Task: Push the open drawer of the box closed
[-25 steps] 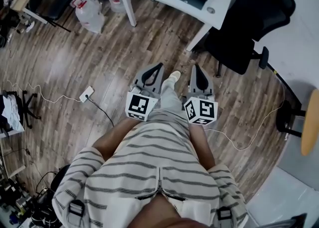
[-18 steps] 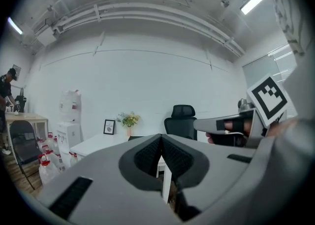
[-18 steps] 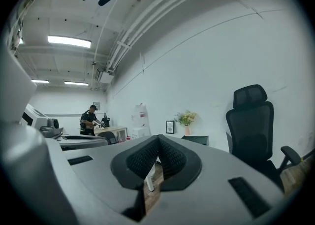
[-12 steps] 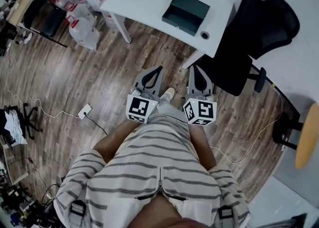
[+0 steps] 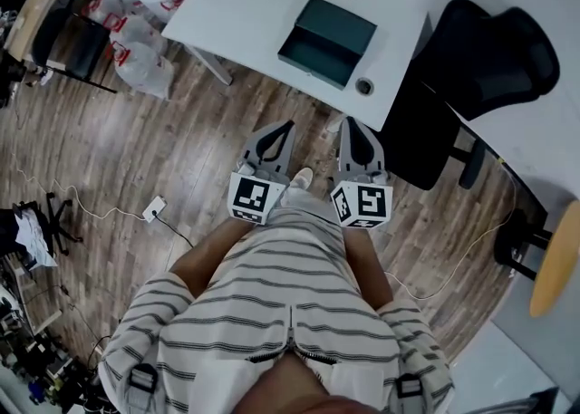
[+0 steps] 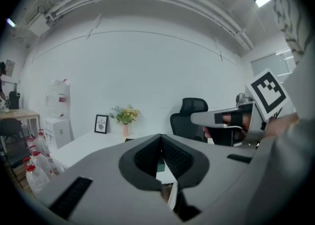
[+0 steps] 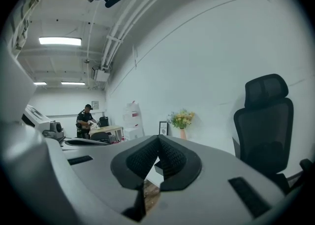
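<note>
Moved: the white table (image 5: 245, 14) and the box (image 5: 337, 24) on it sit nearer the person than a second ago. Both grippers have come forward with the walk, side by side.
Left gripper (image 5: 287, 126): jaws pressed together, nothing between them.
Right gripper (image 5: 348, 122): the same, closed on nothing.
Box: on the table at 12 o'clock from the grippers, well apart from both. Its open drawer (image 5: 311, 50) juts toward the table's near edge.
Nearby: a small round thing (image 5: 364, 86) at 1 o'clock by the table edge. A black chair (image 5: 489, 50) at 2 o'clock, close against the table.
Risk, box: it looks light, so an off-centre or brisk push would likely skid or turn the whole box instead of seating the drawer.
Risk, tips: the narrow closed tips could slip off the drawer front and dip inside.
Risk, surroundings: reaching in, the right arm may catch the chair or sweep the round thing off the edge.
</note>
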{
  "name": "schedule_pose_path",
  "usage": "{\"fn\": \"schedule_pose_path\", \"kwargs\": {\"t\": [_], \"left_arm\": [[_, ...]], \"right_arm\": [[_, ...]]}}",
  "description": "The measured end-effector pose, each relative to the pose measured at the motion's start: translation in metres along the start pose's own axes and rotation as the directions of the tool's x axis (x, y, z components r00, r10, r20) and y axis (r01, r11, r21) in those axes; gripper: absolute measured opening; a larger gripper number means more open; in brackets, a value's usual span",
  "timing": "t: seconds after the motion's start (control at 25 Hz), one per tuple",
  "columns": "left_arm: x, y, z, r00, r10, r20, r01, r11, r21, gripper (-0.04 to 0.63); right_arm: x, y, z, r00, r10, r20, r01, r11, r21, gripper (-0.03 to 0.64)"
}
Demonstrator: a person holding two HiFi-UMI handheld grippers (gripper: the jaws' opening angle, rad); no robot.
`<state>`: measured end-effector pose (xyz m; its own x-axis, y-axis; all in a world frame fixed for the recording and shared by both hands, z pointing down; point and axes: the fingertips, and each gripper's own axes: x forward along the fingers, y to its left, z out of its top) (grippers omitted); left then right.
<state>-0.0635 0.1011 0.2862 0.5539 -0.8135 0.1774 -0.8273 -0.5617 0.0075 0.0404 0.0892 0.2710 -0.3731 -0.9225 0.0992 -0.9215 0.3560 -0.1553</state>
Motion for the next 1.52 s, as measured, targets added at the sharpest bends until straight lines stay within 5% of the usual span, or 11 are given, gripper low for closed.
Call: {"fn": "schedule_pose_path", "kwargs": {"t": [0.68,1.52], "left_arm": [[0.082,0.040,-0.029,0.995,0.017,-0.098,-0.022,0.999,-0.045,0.002],[0.166,0.093,-0.086,0.969,-0.123,-0.213,0.111,0.991,-0.070,0.002]], "right_arm": [[0.068,-0.041,-0.044,0.991,-0.037,-0.127,0.048,0.995,0.086,0.011],[0.159,-0.073,-0.068,0.968,-0.167,-0.185,0.194,0.972,0.133,0.011]]}}
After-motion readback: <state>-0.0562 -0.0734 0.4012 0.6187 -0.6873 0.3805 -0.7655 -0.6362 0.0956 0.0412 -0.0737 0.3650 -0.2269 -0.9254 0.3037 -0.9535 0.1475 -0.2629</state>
